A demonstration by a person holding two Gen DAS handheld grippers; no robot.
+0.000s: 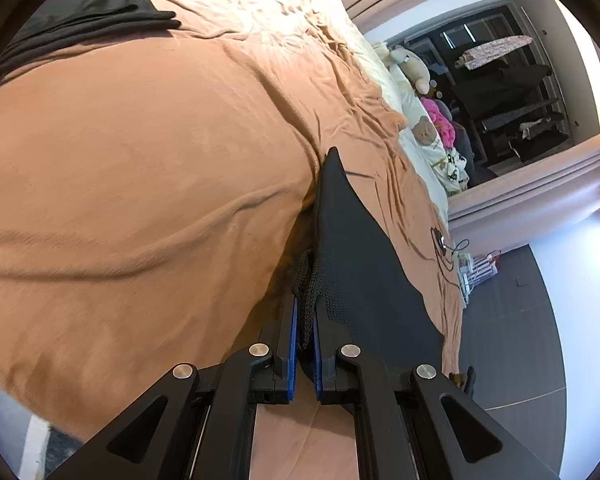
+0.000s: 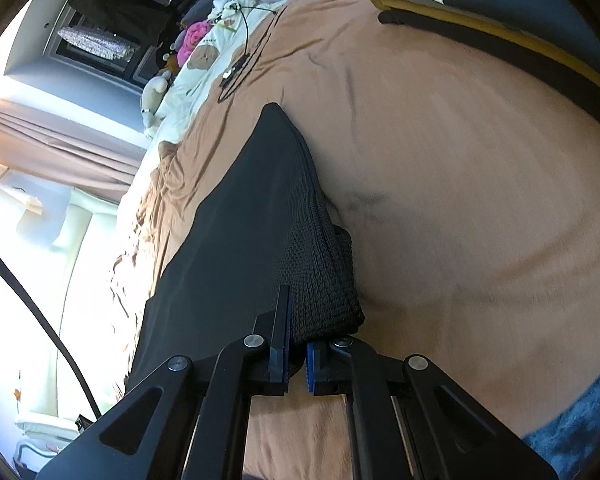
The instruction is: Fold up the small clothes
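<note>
A small black garment [image 1: 356, 248] with a knitted waistband hangs taut over the tan bed cover [image 1: 140, 160]. My left gripper [image 1: 305, 328] is shut on one end of its waistband, the knit bunched between the blue pads. In the right wrist view the same black garment [image 2: 236, 232] stretches away from my right gripper [image 2: 298, 344], which is shut on the other end of the waistband. Its far tip touches the bed cover [image 2: 460, 200].
A folded black cloth [image 1: 92, 4] lies at the far left of the bed. A stack of folded clothes [image 2: 480, 4] with white lettering lies at the upper right. Pillows and soft toys [image 1: 424, 120] line the bed head. Dark floor [image 1: 512, 320] lies beside the bed.
</note>
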